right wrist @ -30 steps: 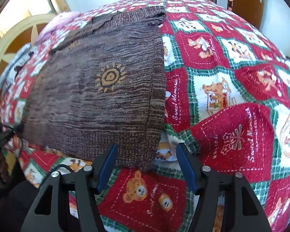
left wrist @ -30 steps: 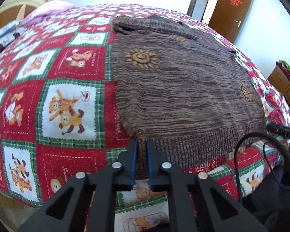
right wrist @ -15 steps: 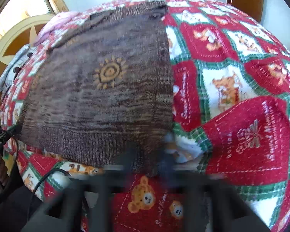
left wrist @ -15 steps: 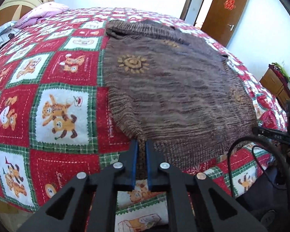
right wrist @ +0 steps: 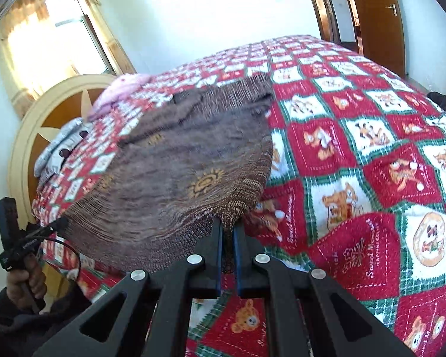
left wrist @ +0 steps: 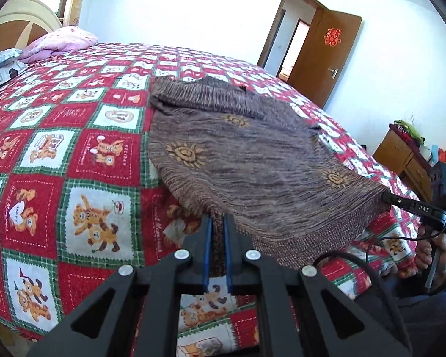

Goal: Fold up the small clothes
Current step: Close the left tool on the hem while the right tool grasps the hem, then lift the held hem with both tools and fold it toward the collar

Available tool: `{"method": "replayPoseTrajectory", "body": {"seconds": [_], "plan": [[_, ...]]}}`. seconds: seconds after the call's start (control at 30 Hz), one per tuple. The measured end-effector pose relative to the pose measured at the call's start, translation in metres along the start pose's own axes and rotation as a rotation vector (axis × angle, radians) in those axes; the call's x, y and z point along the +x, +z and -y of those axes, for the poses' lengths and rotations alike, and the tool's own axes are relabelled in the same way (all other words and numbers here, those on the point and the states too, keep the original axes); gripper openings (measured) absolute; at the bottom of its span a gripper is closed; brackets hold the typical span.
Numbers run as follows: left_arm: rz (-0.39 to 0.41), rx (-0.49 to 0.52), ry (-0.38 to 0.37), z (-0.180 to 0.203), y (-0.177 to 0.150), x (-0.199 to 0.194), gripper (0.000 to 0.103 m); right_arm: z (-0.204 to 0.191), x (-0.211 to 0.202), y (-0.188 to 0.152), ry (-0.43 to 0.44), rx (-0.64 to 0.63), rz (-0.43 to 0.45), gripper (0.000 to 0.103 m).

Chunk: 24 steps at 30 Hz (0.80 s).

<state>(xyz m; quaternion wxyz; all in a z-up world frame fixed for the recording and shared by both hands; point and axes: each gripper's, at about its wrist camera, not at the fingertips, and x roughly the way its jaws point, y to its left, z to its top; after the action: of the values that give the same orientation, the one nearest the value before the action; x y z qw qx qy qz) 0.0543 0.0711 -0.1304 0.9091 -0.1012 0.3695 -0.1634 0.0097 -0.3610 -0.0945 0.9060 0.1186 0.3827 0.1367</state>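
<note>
A brown knit sweater (left wrist: 252, 160) with orange sun motifs lies on a red, green and white bear-print quilt (left wrist: 59, 178). My left gripper (left wrist: 218, 223) is shut on the sweater's near left hem corner. My right gripper (right wrist: 228, 229) is shut on the near right hem corner of the sweater (right wrist: 175, 172). The hem hangs lifted off the quilt between both grips, while the collar end still rests on the bed. From the left wrist view the right gripper (left wrist: 385, 197) shows pinching the far hem corner; from the right wrist view the left gripper (right wrist: 63, 223) shows likewise.
A pink pillow (left wrist: 59, 41) and a grey printed pillow (left wrist: 0, 62) lie at the headboard (right wrist: 44, 110). A brown door (left wrist: 327, 56) stands open. A wooden dresser (left wrist: 401, 154) stands beside the bed. A person's hand (right wrist: 26, 279) holds the left gripper's handle.
The right gripper's jaws closed on the right hem corner. Both grippers rose and tilted up, lifting the hem off the quilt; more of the room shows now.
</note>
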Motion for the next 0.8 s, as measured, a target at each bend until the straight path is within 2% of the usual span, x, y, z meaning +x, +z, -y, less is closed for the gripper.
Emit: {"method": "replayPoseTrajectory", "body": {"seconds": [0.13,0.37,0.6,0.8], "plan": [[0.024,-0.017,-0.03,-0.003,0.004,-0.006,0.008,-0.003,-0.011,0.005,0.019,-0.004,0.051,0.005],[0.084,-0.04,-0.1,-0.004,0.022,-0.014,0.008,0.001,-0.016,0.02,0.035,0.025,0.081,0.005],[0.143,-0.065,-0.135,-0.008,0.054,-0.009,0.008,-0.008,-0.018,0.058,0.058,0.012,0.15,0.005],[0.181,-0.142,-0.174,-0.022,0.081,-0.002,0.008,-0.003,-0.011,0.091,0.07,0.037,0.19,0.005]]}}
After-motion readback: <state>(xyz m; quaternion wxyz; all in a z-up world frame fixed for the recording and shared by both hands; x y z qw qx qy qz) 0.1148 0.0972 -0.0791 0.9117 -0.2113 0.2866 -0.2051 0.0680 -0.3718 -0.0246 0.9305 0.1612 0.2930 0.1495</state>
